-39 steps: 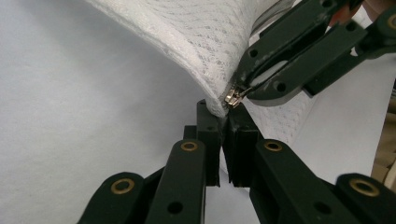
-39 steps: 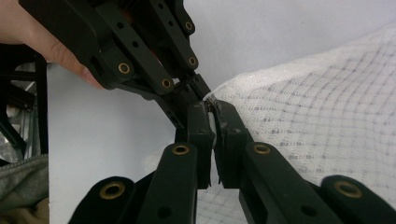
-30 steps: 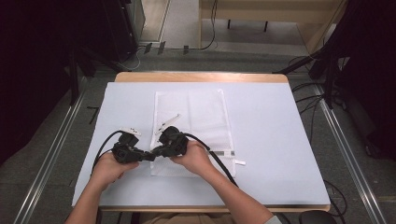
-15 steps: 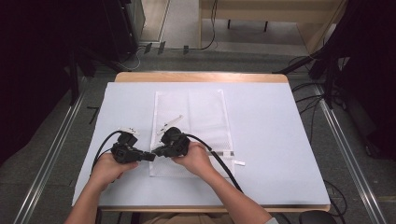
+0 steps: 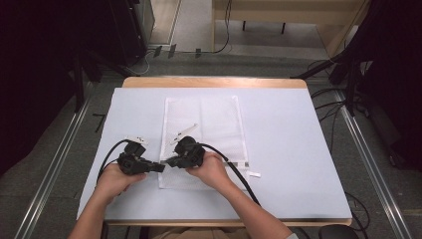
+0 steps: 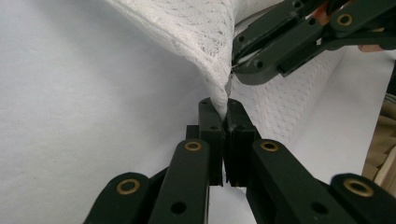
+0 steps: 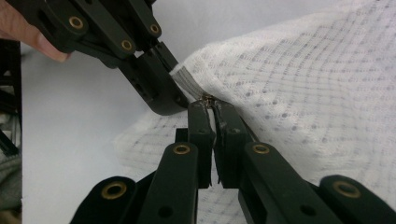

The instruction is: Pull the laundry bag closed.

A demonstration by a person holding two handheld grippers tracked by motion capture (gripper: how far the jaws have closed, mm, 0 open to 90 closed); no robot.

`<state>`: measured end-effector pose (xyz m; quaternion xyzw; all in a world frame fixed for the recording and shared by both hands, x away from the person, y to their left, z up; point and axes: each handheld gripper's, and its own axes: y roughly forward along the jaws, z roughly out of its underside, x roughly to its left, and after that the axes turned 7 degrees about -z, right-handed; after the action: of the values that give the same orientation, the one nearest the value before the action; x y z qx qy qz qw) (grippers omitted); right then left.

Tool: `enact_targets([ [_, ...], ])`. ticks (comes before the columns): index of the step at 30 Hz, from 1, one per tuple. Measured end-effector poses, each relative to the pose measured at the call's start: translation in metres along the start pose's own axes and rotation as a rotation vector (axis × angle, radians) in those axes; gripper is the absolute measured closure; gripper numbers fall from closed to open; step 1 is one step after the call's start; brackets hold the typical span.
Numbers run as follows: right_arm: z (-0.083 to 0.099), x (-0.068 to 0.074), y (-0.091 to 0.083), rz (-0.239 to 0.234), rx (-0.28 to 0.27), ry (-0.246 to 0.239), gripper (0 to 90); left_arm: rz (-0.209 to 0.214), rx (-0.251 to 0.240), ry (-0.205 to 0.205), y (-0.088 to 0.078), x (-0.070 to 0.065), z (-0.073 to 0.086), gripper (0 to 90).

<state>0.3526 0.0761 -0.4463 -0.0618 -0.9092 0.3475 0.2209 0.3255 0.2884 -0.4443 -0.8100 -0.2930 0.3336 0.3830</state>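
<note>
A white mesh bag (image 5: 209,119) lies flat on the white-covered table (image 5: 298,149). Both grippers meet at its front left corner. My left gripper (image 5: 162,168) points right and is shut on the lifted mesh edge (image 6: 196,32), which is pinched between its jaws (image 6: 225,105). My right gripper (image 5: 169,160) points left. It is shut on a small metal piece at the bag's grey-taped edge, apparently the zipper pull (image 7: 208,99). In the right gripper view the left gripper (image 7: 175,100) holds the edge just beside my right gripper (image 7: 209,105). The mesh bag (image 7: 303,93) rises into a small ridge.
A small white tag (image 5: 255,175) lies on the cover right of the bag's front corner. Another white scrap (image 5: 135,139) sits behind the left gripper. Black cables (image 5: 239,179) trail back from both grippers. The wooden table edge (image 5: 214,82) runs along the far side.
</note>
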Motion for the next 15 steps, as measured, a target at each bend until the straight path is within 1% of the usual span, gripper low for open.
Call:
enact_targets([
  [3,0.0025,-0.0020,-0.0007,0.015,0.011,0.006,87.8,-0.003,-0.002,-0.005,-0.0019,0.0016,0.0007,88.5],
  [4,0.0038,-0.0031,-0.0018,0.015,0.008,0.022,87.8,0.000,-0.001,-0.007,-0.0027,0.0025,0.0010,88.5],
  [6,0.0056,-0.0052,-0.0040,0.005,-0.004,0.025,87.8,0.004,-0.005,-0.005,-0.0026,0.0026,0.0013,88.5],
  [7,0.0060,-0.0045,-0.0051,0.004,0.004,0.029,87.8,0.002,-0.004,-0.002,-0.0026,0.0023,0.0010,88.5],
  [9,0.0062,-0.0047,-0.0055,0.010,0.005,0.019,87.8,0.002,-0.007,-0.002,-0.0026,0.0020,0.0009,88.4],
  [11,0.0064,-0.0055,-0.0056,0.006,0.001,0.019,87.8,-0.001,-0.008,-0.002,-0.0031,0.0018,0.0013,88.4],
  [13,0.0074,-0.0064,-0.0058,0.012,0.006,0.020,87.8,-0.001,-0.006,0.001,-0.0043,0.0031,0.0020,88.4],
  [15,0.0090,-0.0075,-0.0068,0.014,0.007,0.035,87.8,0.000,-0.009,-0.003,-0.0050,0.0040,0.0026,88.4],
])
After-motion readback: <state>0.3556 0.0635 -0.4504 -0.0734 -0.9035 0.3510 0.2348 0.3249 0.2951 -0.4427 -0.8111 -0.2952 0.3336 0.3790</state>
